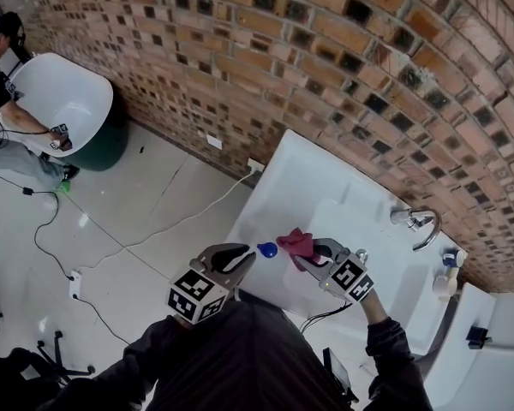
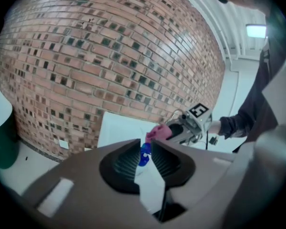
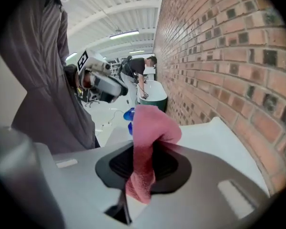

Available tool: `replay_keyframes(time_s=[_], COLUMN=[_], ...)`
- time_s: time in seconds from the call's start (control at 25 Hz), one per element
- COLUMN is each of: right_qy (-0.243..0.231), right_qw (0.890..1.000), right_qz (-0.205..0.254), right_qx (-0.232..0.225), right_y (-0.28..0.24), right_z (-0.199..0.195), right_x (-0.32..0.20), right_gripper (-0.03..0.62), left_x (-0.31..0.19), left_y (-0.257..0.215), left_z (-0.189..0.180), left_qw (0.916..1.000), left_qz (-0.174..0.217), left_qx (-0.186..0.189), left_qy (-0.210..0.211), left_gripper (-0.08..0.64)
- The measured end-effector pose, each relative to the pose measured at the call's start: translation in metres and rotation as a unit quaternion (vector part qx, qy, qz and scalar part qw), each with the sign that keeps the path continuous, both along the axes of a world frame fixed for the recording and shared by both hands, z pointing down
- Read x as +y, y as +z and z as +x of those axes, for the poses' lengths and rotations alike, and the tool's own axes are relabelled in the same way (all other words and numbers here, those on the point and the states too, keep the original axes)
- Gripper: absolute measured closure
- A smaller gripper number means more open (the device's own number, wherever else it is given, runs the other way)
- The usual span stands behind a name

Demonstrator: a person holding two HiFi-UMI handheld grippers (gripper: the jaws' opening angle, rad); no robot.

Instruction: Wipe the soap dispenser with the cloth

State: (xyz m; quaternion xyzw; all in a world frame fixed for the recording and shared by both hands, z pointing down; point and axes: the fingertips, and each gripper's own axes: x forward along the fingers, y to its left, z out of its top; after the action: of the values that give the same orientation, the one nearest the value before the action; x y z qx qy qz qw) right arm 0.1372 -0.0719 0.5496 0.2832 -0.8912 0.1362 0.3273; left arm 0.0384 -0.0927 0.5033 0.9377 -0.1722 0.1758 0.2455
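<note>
Step in hand, as I read it: you are bringing the cloth to the dispenser, and the wipe has not yet begun.

Your left tongs (image 1: 242, 259), low centre of the head view, stand a little apart. The blue head of the soap dispenser (image 2: 144, 154) sits in the gap, and the pads do not look to press on it. I cannot tell whether the dispenser stands on the near corner of the white table (image 1: 325, 174) or hangs just off it.

Your right tongs (image 3: 142, 162) are clamped on the pink cloth (image 3: 153, 124), which folds forward past the tips. In the head view its front edge lies just right of the blue head.

Next move, my judgement: close the left tongs on the dispenser to steady it. Then press the folded cloth against the head and draw it round. A loose dispenser may tip under the push.
</note>
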Motion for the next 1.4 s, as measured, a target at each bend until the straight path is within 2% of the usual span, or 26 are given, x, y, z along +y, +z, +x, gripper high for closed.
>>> replay_keyframes(time_s=[0.2,0.36,0.48,0.64,0.8,0.92,1.04,1.2,1.4], right_qy=[-0.104,-0.178,-0.211,-0.228,-0.214,-0.19,-0.134,-0.062,0.012], right_qw=[0.994,0.977,0.963,0.945,0.936,0.936,0.951,0.972,0.976], right_qz=[-0.046,-0.116,-0.168,-0.226,-0.27,-0.283,-0.265,-0.226,-0.216], right_qx=[-0.002,0.005,0.022,0.055,0.072,0.088,0.082,0.034,0.024], right_y=[0.007,0.029,0.051,0.082,0.111,0.13,0.128,0.097,0.086], right_z=[-0.025,-0.046,-0.051,-0.051,-0.051,-0.049,-0.045,-0.046,-0.041], right_x=[-0.043,-0.047,-0.047,-0.045,-0.044,-0.043,-0.05,-0.047,-0.023], right_gripper=[0.523,0.524,0.524,0.523,0.525,0.524,0.523,0.526,0.526], left_x=[0.009,0.023,0.031,0.042,0.046,0.045,0.046,0.044,0.032], left_y=[0.019,0.041,0.057,0.077,0.086,0.092,0.094,0.094,0.094], left_z=[0.006,0.012,0.017,0.025,0.032,0.035,0.037,0.034,0.027], left_qw=[0.9994,0.9969,0.9942,0.9898,0.9876,0.9868,0.986,0.9863,0.9876], left_qz=[-0.012,-0.039,-0.057,-0.093,-0.1,-0.103,-0.106,-0.097,-0.098], left_qx=[-0.03,-0.062,-0.077,-0.082,-0.09,-0.093,-0.095,-0.102,-0.098], left_qy=[0.01,0.029,0.048,0.07,0.081,0.084,0.087,0.086,0.073], left_gripper=[0.426,0.413,0.407,0.397,0.393,0.391,0.387,0.374,0.354])
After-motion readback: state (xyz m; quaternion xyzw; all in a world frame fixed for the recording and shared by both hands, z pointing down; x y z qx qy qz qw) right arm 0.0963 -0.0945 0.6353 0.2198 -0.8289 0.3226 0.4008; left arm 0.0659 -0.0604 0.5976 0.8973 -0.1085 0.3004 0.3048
